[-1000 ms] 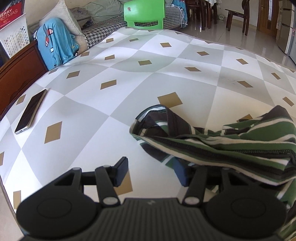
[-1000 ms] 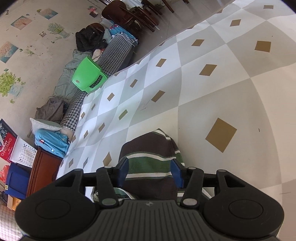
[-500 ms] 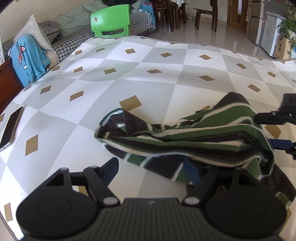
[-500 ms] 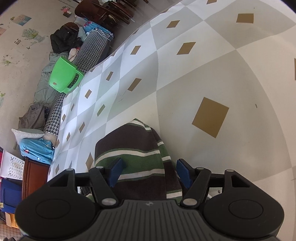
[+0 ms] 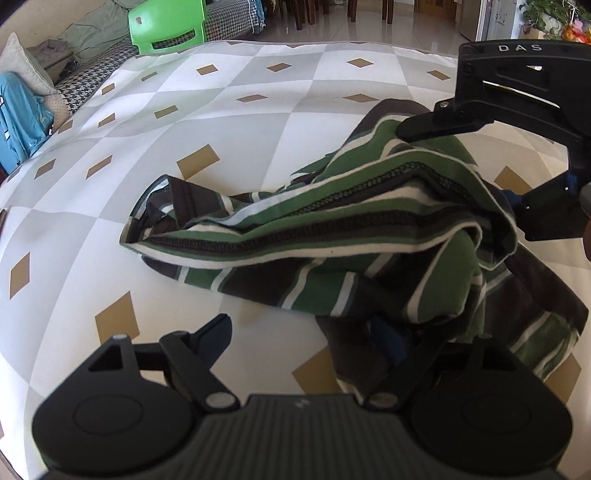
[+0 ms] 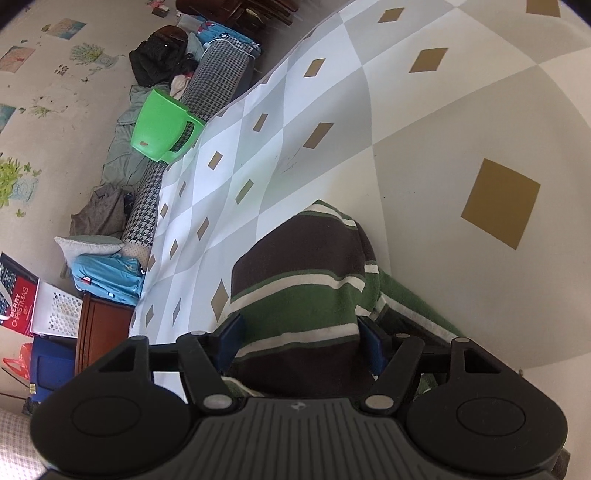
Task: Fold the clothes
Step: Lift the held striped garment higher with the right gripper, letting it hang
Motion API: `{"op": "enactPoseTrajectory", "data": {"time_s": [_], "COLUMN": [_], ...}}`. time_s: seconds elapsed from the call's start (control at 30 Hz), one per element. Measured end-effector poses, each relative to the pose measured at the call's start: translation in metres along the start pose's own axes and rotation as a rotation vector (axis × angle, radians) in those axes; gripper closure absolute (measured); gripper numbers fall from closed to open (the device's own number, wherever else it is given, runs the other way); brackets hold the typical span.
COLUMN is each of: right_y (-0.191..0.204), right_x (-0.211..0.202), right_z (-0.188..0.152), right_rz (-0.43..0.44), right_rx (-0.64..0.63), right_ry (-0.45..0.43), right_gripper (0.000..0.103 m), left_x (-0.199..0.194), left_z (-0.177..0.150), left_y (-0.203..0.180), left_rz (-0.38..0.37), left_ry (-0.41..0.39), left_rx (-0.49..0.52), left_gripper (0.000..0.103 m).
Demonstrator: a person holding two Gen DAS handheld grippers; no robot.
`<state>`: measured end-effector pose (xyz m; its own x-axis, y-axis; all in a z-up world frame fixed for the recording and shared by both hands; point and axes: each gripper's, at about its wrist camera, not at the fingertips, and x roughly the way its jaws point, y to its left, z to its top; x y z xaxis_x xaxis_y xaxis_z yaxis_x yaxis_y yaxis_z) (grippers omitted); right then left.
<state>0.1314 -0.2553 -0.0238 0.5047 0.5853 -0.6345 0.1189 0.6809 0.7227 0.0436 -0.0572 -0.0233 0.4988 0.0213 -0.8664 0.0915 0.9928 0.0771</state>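
A crumpled garment [image 5: 332, 236] striped in green, brown and white lies on the checked tablecloth [image 5: 221, 122]. My left gripper [image 5: 301, 334] stands open at the garment's near edge. Its left finger is over bare cloth, and its right finger is partly covered by a brown fold. In the left wrist view my right gripper [image 5: 487, 173] reaches in from the upper right and straddles the garment's right end. In the right wrist view the garment [image 6: 295, 288] bulges up between the widely spread fingers of the right gripper [image 6: 301, 338], which is open.
A green plastic chair [image 5: 168, 24] and a houndstooth sofa [image 6: 207, 96] with piled clothes line the table's far side. A blue garment [image 5: 18, 114] lies at the left. A wooden cabinet [image 6: 99, 332] and a white basket [image 6: 59, 310] stand beyond the table edge.
The left gripper has swung right toward the garment. The phone has left its view and the right gripper has come into it. The right gripper's fingers have spread slightly wider around the garment.
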Motion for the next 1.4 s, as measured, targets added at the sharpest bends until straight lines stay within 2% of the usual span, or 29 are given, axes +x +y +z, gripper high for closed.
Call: {"op": "enactPoseTrajectory", "data": {"time_s": [0.17, 0.23, 0.33, 0.63, 0.77, 0.83, 0.87, 0.93, 1.03, 1.13, 1.27, 1.4], "right_y": [0.008, 0.011, 0.015, 0.040, 0.060, 0.073, 0.079, 0.090, 0.095, 0.092, 0.087, 0.077], "right_x": [0.003, 0.003, 0.000, -0.019, -0.037, -0.049, -0.055, -0.063, -0.063, -0.063, -0.071, -0.080], "right_z": [-0.002, -0.003, -0.003, -0.002, -0.003, -0.005, -0.007, -0.014, -0.029, -0.051, -0.070, -0.082], "right_rz": [-0.026, -0.027, -0.010, 0.189, 0.314, 0.355, 0.358, 0.333, 0.242, 0.176, 0.153, 0.116], "right_rx": [-0.076, -0.098, -0.124, -0.169, -0.213, -0.279, -0.326, -0.422, -0.533, -0.636, -0.706, -0.750], "right_ry": [0.000, -0.004, -0.004, -0.016, -0.050, -0.077, -0.093, -0.101, -0.069, -0.029, -0.011, 0.006], "right_gripper": [0.060, 0.072, 0.081, 0.086, 0.086, 0.086, 0.086, 0.085, 0.085, 0.085, 0.084, 0.082], "left_x": [0.004, 0.005, 0.006, 0.003, -0.014, -0.025, -0.029, -0.030, -0.024, -0.023, -0.034, -0.048], "left_z": [0.001, 0.002, 0.004, 0.014, 0.026, 0.030, 0.031, 0.030, 0.018, 0.002, -0.022, -0.041], "left_y": [0.002, 0.001, 0.000, 0.006, 0.013, 0.018, 0.020, 0.022, 0.024, 0.024, 0.025, 0.028], "left_rz": [-0.008, -0.007, -0.007, 0.029, 0.094, 0.120, 0.126, 0.129, 0.124, 0.114, 0.123, 0.111], "left_ry": [0.005, 0.003, 0.001, -0.045, -0.158, -0.213, -0.225, -0.212, -0.121, -0.069, -0.073, -0.078], "left_rx": [-0.027, -0.029, -0.033, -0.101, -0.135, -0.161, -0.173, -0.183, -0.167, -0.145, -0.107, -0.118], "left_gripper": [0.016, 0.016, 0.016, 0.016, 0.016, 0.015, 0.011, 0.004, 0.004, 0.004, 0.004, 0.004]}}
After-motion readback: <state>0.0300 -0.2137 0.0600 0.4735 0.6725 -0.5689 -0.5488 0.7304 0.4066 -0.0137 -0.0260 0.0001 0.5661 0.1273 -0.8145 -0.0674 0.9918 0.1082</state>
